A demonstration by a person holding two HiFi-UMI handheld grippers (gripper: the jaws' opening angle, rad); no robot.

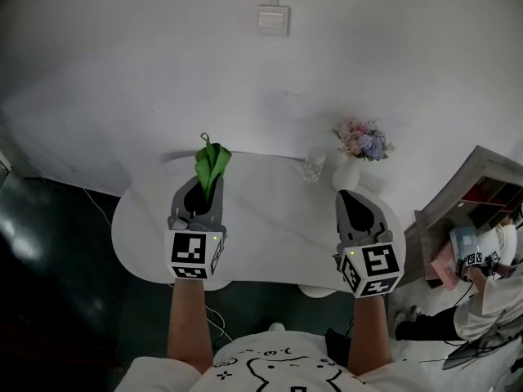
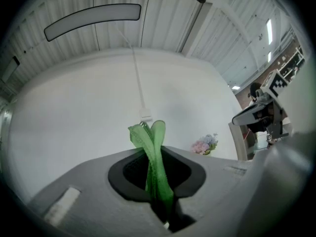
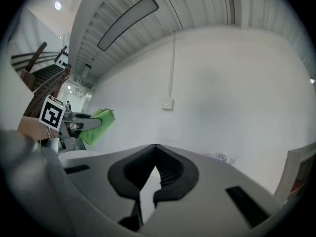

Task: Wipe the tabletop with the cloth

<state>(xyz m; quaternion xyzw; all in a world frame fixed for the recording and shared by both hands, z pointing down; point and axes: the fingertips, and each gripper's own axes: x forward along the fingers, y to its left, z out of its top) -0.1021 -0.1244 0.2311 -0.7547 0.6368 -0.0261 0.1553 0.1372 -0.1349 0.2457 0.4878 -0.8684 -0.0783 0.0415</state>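
Green cloth (image 1: 211, 163), left of middle, is pinched in my left claw (image 1: 206, 196). My right claw (image 1: 354, 196) is closed, empty. Hard rubbing could pull the cloth loose.

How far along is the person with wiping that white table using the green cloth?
Done: the green cloth is picked up, pinched in the left gripper jaws. In hand: the cloth sticks up toward the wall, clear of the white oval tabletop; the right gripper is shut on nothing. Left: apparently all the wiping, since the cloth is not on the surface.
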